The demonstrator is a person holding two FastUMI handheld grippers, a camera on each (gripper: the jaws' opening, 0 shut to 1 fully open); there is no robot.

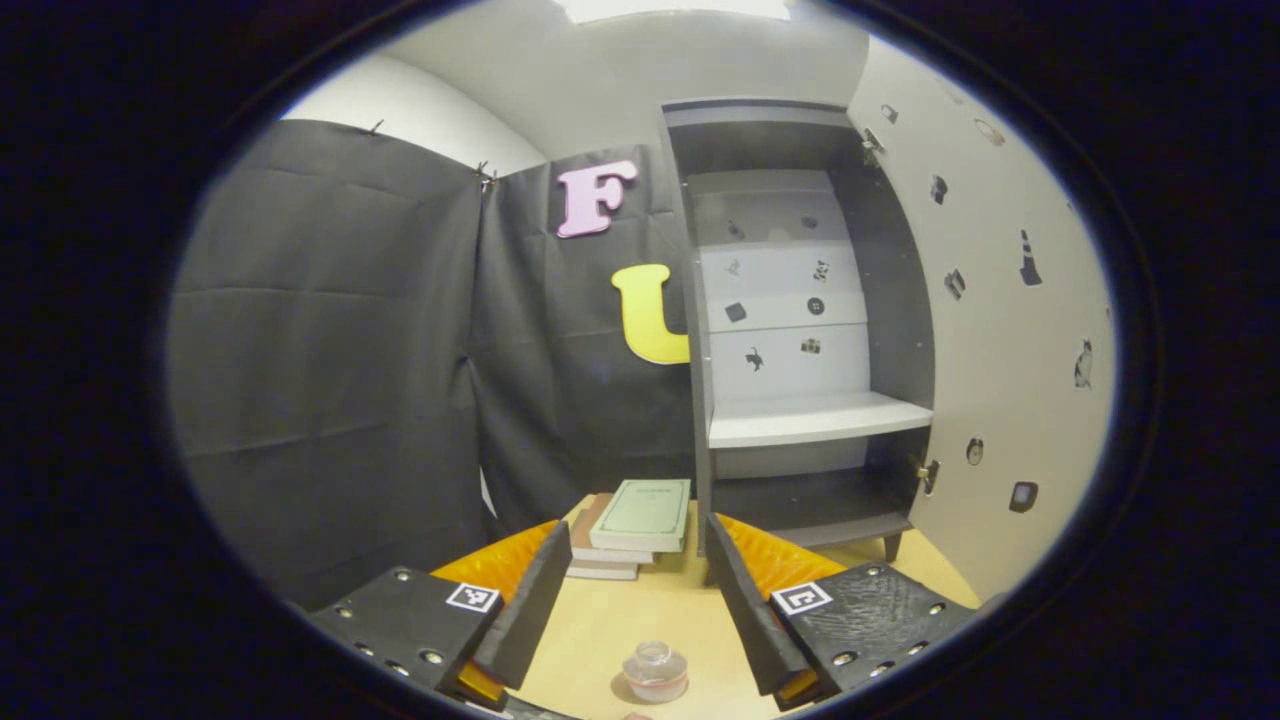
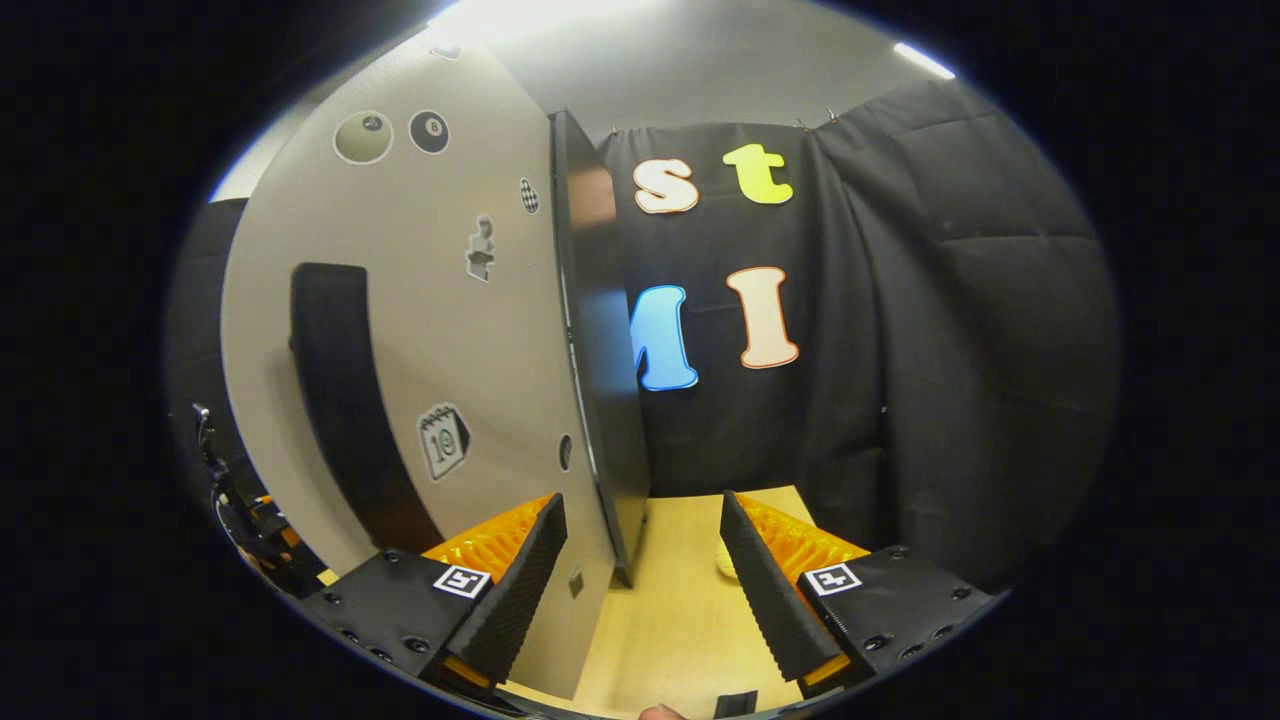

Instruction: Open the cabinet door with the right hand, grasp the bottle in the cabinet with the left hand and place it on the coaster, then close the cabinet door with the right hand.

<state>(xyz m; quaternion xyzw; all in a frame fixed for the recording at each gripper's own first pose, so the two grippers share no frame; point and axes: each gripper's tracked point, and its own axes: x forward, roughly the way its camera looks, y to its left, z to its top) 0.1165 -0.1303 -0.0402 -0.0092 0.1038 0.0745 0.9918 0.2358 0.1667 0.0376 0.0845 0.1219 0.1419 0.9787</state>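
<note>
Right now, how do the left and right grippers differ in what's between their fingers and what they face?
Left gripper: open over the small glass bottle on the wooden table, not touching it, facing the open cabinet and stacked books.
Right gripper: open, with the cabinet door edge between its fingers, not visibly clamped, its dark handle off to one side.
Shared: both open, holding nothing.

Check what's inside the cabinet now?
Cabinet stands open: one pale shelf with nothing on it, small stickers on the back panel. The space under that shelf is dark; no bottle seen there. Bottle sits on the table.
</note>
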